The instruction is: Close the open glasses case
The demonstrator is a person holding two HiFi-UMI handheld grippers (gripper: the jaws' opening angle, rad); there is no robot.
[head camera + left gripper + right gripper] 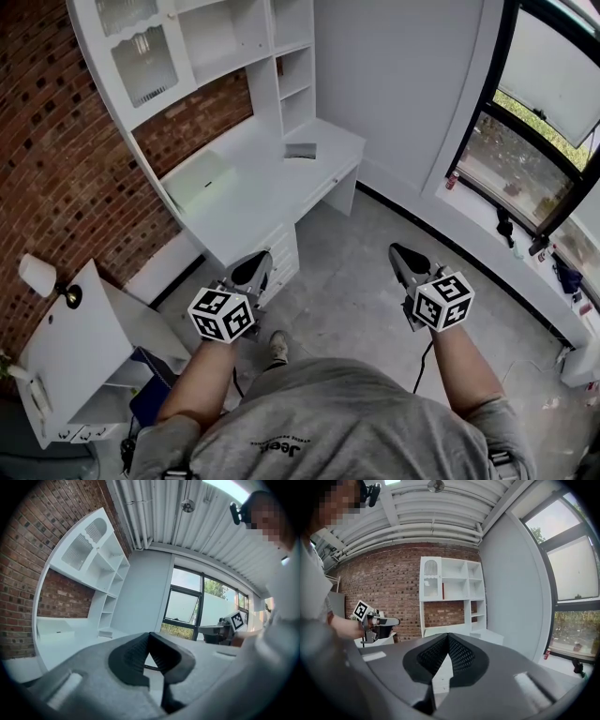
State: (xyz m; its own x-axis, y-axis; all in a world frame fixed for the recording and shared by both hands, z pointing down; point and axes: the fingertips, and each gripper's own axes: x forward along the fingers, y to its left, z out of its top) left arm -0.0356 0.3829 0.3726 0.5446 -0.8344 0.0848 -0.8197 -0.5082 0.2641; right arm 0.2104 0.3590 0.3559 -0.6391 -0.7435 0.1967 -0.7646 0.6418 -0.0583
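Glasses case (301, 150) on white desk (272, 202), far end, just beside foot of shelf unit (291, 66). Lies flat, long axis approx. left-right across head view. Too small to tell lid open or not, or which end faces where. Left claw (255, 261) & right claw (398, 251) both pinched together, nothing btwn. Held over floor (347, 286), well apart from case.

we see a home study: white desk (272, 178) with shelving (217, 39) against a brick wall (56, 122), beside a window (542, 98).
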